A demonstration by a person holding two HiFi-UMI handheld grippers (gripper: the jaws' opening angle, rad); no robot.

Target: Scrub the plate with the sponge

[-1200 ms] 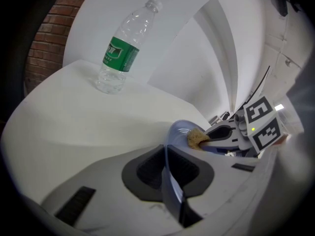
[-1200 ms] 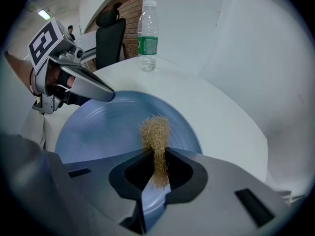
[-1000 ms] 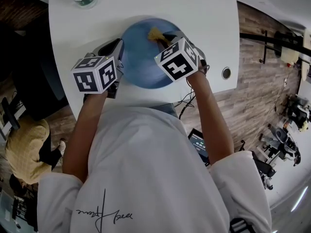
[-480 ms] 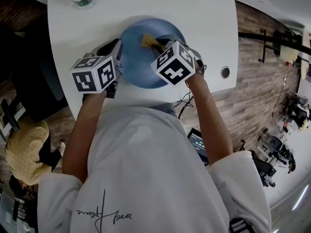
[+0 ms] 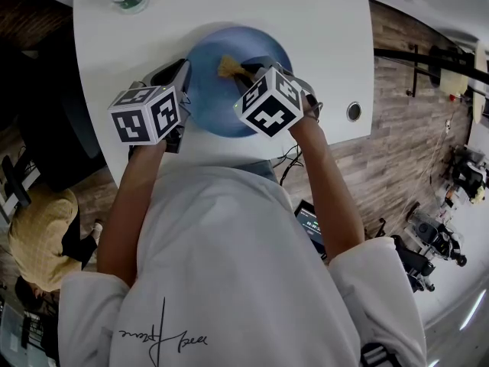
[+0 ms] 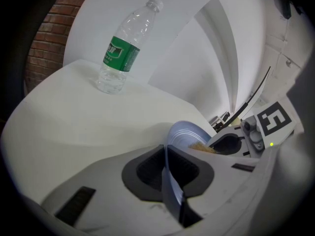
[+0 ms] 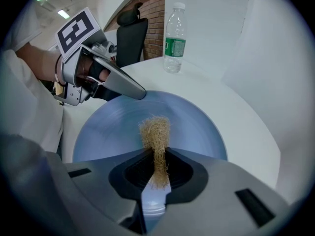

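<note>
On plate [image 5: 216,98]: sponge [image 5: 228,66] | left jaws clamp plate rim | right jaws clamp sponge

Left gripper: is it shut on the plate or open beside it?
Shut on the plate: the left gripper has both jaws pressed on the blue rim, seen in its own view.

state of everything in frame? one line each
plate, on the table, left rim clamped
sponge, squeezed thin between jaws, tuft over the plate
left claw, shut on the plate
right claw, shut on the sponge
bottle, upright, capped
</note>
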